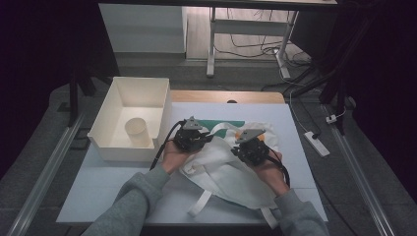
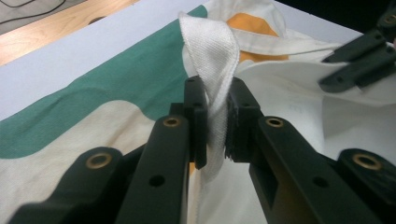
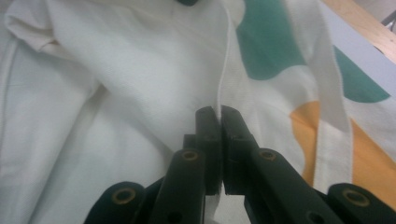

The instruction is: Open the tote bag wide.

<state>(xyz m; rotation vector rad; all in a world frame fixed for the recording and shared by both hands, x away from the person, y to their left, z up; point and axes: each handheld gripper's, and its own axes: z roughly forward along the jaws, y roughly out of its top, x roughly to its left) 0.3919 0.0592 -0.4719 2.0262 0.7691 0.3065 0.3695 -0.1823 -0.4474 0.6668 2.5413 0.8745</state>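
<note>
Bag: a cloth tote bag [image 1: 231, 164] is lying crumpled on the white mat [image 1: 108, 187], near the table's middle.
Handling: it is looking soft, light and floppy, sagging wherever it is not held; hems and straps are probably offering the surest hold.
Left gripper [image 2: 217, 119]: its jaws are squeezing a bunched white strap [image 2: 210, 51].
Right gripper [image 3: 219, 135]: its jaws are pressing together on a thin edge of the bag's cloth [image 3: 223, 79].
Box [image 1: 110, 115]: it is sitting left of the bag, with a cup [image 1: 137, 132] standing inside.
</note>
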